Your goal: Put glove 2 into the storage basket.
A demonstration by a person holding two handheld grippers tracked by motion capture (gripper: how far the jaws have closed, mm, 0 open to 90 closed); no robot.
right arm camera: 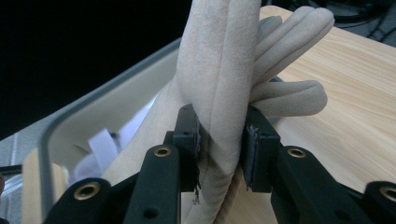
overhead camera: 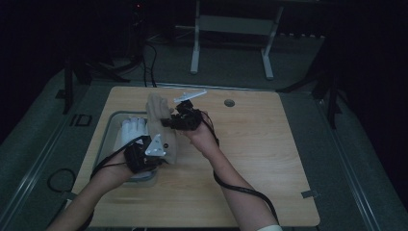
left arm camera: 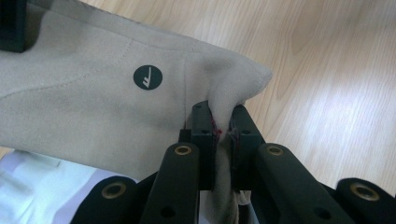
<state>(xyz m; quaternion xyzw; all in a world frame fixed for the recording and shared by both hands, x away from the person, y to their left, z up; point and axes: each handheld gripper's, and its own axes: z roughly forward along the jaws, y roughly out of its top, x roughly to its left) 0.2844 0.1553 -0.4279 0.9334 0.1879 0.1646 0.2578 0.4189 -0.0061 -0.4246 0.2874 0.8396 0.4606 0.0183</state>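
A beige glove (left arm camera: 93,107) is pinched at its edge by the left gripper (left arm camera: 223,135) and clamped by the right gripper (right arm camera: 219,144), held above the wooden table (overhead camera: 250,144). Beside it, white cloth, perhaps, lies in a tray (overhead camera: 108,130).

glove (overhead camera: 158,126) on table (overhead camera: 269,144), right of bin (overhead camera: 107,139) | white items (overhead camera: 131,131) in bin

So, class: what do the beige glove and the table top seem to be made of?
Beige glove: soft, matte, suede-like fabric with a fine nap and stitched seams; whether leather or synthetic can't be told. Table top: pale wood or wood-look laminate, smooth, with visible grain lines.
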